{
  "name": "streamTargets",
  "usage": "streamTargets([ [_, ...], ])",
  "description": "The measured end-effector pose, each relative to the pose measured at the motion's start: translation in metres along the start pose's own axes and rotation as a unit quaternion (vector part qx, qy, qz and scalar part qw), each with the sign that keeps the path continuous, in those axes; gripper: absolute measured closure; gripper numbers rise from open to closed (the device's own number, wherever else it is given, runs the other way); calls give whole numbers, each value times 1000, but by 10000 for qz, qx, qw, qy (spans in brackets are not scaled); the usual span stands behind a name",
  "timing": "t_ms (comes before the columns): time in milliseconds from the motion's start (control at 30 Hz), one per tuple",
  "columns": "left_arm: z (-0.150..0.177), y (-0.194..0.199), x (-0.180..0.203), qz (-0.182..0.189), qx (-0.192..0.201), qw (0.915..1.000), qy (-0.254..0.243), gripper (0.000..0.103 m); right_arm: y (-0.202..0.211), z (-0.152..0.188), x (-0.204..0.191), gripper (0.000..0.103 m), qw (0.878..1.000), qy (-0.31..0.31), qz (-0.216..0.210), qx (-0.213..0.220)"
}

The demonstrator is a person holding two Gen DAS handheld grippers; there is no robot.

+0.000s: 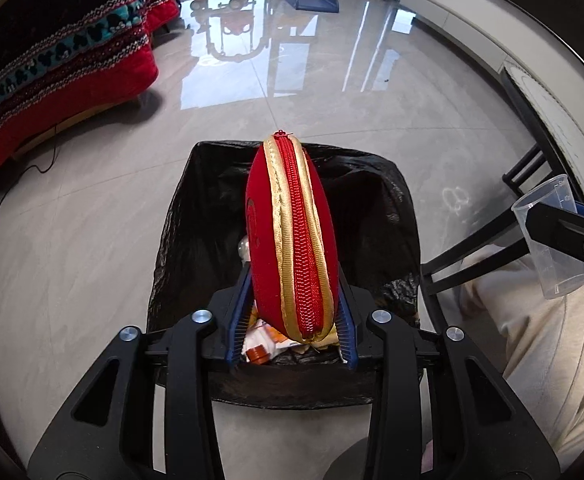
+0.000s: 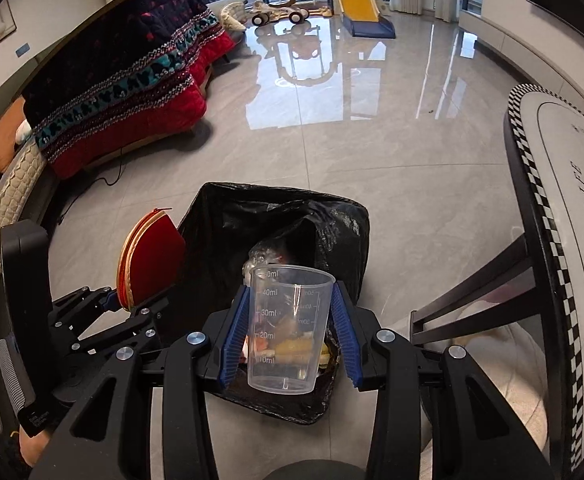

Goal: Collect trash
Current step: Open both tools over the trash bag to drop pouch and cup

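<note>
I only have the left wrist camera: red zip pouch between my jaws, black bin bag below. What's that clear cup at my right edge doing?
Observer: The measuring cup stands upright between the right gripper's blue pads, apparently over the near side of the bin bag.
Operator: Anything inside it?
Observer: It's empty. The colours seen through it are trash lying in the bag.
Operator: What's that pale surface further right?
Observer: A round table with a black-and-white checkered rim and "INTO LIFE" lettered on its top.
</note>
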State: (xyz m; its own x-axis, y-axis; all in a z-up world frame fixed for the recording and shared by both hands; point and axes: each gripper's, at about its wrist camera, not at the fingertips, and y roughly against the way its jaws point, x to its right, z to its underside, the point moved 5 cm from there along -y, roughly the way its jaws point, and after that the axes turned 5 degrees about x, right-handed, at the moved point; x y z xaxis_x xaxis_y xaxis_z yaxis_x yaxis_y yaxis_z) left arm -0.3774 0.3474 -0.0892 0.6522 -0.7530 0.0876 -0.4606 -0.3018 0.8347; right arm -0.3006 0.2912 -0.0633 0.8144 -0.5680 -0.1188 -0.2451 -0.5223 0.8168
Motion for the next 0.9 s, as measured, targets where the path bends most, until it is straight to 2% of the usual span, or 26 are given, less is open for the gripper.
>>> streamTargets([
  [33, 1, -2, -5, -74, -37, 9999, 61, 32, 0, -2, 0, 41, 10000, -13, 25, -9],
  [67, 1, -2, -10, -201, -23, 9997, 134, 7, 2, -2, 0, 31, 10000, -54, 37, 67],
  [200, 6, -3, -22, -513, 42, 9986, 112, 6, 3, -2, 2, 30, 9999, -58, 13, 150],
  [600, 5, -9, -19, -468, -75, 9989, 2, 6, 3, -2, 14, 30, 9995, -262, -5, 164],
  [900, -9, 4, 12, -337, 94, 9989, -299, 6, 21, -11, 39, 30, 9980, -471, 18, 427],
])
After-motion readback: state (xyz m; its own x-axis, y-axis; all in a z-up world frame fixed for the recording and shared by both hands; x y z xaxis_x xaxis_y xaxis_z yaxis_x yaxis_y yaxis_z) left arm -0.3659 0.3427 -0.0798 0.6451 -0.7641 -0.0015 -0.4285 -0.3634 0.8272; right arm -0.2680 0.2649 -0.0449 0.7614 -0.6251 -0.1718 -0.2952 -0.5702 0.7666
